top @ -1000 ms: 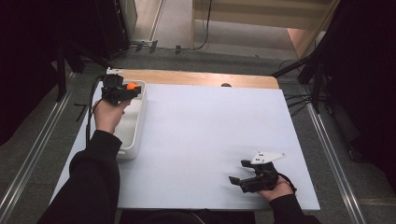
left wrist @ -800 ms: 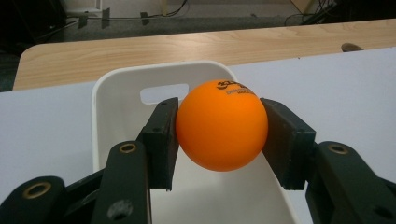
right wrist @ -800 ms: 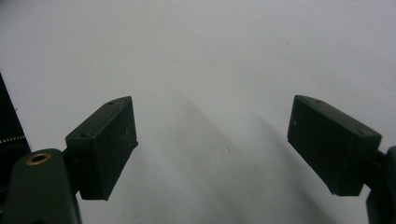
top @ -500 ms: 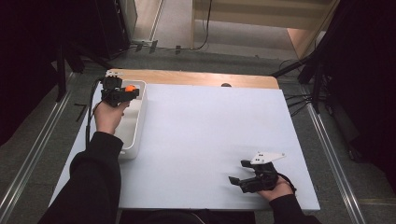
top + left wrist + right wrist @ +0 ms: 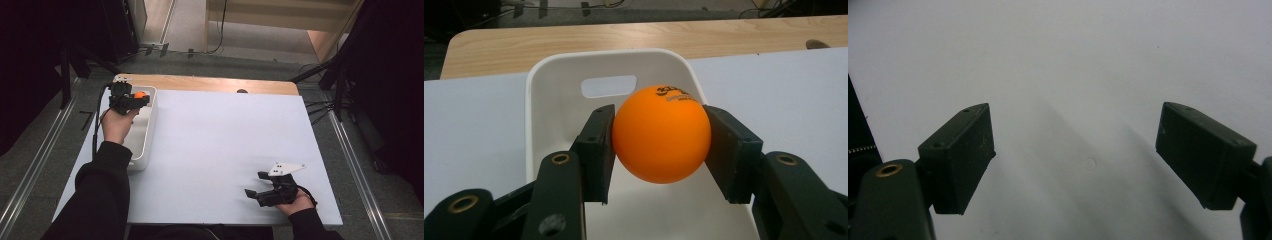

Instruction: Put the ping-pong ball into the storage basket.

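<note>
An orange ball [image 5: 661, 134] with dark print sits clamped between the two black pads of my left gripper [image 5: 659, 145], held above the far end of a white bin [image 5: 554, 100]. In the high view the left gripper [image 5: 139, 97] hovers over the bin [image 5: 145, 142] at the table's left edge, the orange ball [image 5: 140, 94] showing at its tip. My right gripper [image 5: 256, 185] rests low near the front right of the white table, open, pointing left. Its two pads [image 5: 960, 155] stand wide apart over bare white surface.
The white table top [image 5: 225, 135] spreads between the two hands. A wooden strip [image 5: 210, 84] runs along its far edge with a small dark knob [image 5: 242, 91]. Dark stands and cables flank the table on both sides.
</note>
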Motion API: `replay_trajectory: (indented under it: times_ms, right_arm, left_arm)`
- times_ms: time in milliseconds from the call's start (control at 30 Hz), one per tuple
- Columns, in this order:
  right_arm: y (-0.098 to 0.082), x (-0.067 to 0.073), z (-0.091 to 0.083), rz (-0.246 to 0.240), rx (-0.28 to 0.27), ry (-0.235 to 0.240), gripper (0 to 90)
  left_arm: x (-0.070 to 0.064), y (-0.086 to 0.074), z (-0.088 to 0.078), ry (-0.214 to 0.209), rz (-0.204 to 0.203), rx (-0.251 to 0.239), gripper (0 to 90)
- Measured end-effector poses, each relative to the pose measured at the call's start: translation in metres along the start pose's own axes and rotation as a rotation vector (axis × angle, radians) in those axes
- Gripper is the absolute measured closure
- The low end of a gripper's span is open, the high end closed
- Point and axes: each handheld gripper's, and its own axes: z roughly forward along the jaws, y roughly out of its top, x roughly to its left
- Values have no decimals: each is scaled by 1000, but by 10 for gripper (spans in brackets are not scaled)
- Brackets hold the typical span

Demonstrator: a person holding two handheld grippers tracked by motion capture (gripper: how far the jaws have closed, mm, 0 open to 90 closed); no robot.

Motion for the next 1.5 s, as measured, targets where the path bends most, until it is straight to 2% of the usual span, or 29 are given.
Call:
replay_trajectory:
  times_ms: [233, 367, 567, 900, 1067, 1333, 1500]
  right_arm:
    - [0, 0, 0, 4, -1, 1, 142]
    - [0, 0, 0, 5, -1, 1, 142]
    - [-1, -1, -1, 9, -7, 8, 142]
    - [0, 0, -1, 10, -12, 9, 142]
    - [1, 0, 0, -1, -12, 10, 142]
    - [0, 4, -1, -4, -7, 15, 142]
    - [1, 5, -1, -14, -14, 8, 142]
  left_arm:
    - [2, 0, 1, -9, -15, 1, 499]
    - [2, 2, -3, -14, -24, -14, 405]
    - [3, 4, -8, -51, -38, -18, 283]
    - [3, 7, -12, -63, -18, 15, 239]
    - [2, 7, -16, -70, 9, 15, 237]
    - [0, 8, -24, -114, 23, -3, 236]
    - [-5, 7, -26, -155, 59, 3, 236]
